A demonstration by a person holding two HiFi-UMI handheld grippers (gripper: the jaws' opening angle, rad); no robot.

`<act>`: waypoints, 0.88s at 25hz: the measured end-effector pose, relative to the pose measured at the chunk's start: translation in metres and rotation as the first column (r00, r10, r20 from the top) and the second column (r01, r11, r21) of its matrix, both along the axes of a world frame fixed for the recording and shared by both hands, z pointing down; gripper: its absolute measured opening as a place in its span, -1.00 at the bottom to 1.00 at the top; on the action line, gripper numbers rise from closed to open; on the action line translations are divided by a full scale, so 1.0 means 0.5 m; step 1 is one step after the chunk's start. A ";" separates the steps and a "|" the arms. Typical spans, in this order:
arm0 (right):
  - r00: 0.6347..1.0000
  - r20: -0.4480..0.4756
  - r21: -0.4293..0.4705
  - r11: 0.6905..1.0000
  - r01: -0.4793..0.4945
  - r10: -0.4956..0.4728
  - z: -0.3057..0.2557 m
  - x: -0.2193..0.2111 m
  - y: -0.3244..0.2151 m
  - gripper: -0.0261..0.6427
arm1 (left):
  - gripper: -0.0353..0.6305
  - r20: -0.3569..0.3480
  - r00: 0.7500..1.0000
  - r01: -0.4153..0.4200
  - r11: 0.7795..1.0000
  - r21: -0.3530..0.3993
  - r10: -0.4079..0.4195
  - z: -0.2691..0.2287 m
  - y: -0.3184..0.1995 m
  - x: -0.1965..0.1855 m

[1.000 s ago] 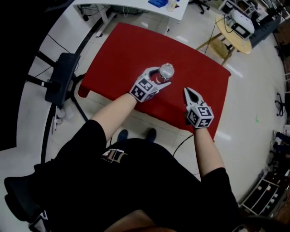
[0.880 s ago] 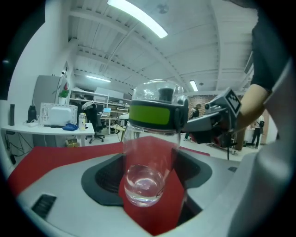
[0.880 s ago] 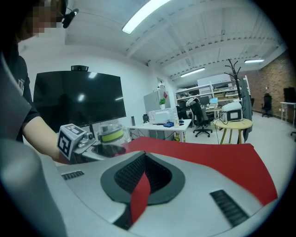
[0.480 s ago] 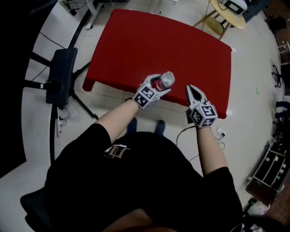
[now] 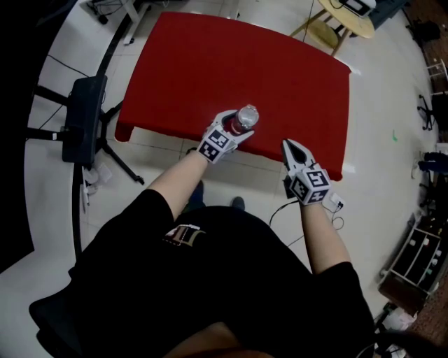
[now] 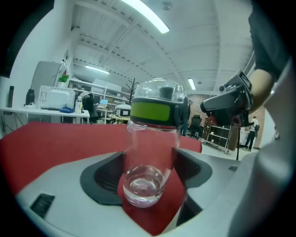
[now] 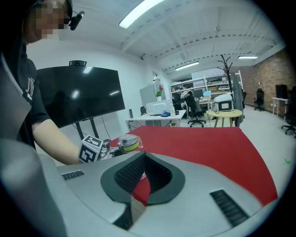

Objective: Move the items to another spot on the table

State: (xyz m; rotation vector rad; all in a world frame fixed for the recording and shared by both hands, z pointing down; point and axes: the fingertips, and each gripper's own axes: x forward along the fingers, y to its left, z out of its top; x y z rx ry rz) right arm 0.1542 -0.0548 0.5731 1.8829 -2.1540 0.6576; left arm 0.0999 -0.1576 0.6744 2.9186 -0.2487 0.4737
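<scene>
A clear bottle [image 5: 246,115] with a green band under its lid is near the front edge of the red table [image 5: 231,63]. My left gripper [image 5: 242,127] is shut on it, one dark pad pressing each side of the bottle [image 6: 151,139]. Whether its base rests on the cloth I cannot tell. To the right, my right gripper [image 5: 289,145] hovers at the table's front edge, jaws together and nothing between them. In the right gripper view the bottle [image 7: 127,142] shows at the left beyond my right gripper [image 7: 143,159].
A black stand with legs [image 5: 77,129] is on the floor left of the table. A round wooden table [image 5: 343,14] is beyond the far right corner. A cable and plug [image 5: 334,204] lie on the floor by my right hand.
The left gripper has brought the bottle from the table's middle towards its front edge. The right gripper has come back to that edge too. The head view shifted.
</scene>
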 end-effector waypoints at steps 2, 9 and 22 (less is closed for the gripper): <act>1.000 0.009 0.000 1.000 -0.005 0.005 0.001 0.013 0.008 -0.89 | 0.12 0.004 1.000 0.008 1.000 -0.017 -0.008 0.005 0.007 0.003; 1.000 0.016 0.038 0.999 0.015 -0.015 -0.012 0.027 -0.001 -0.89 | 0.21 0.134 0.989 0.067 0.995 -0.070 -0.058 0.081 0.026 -0.048; 0.978 0.056 0.188 0.964 0.187 -0.201 -0.236 0.022 0.188 -0.89 | -0.89 -0.135 0.967 0.193 0.966 -0.170 -0.217 -0.339 0.278 -0.249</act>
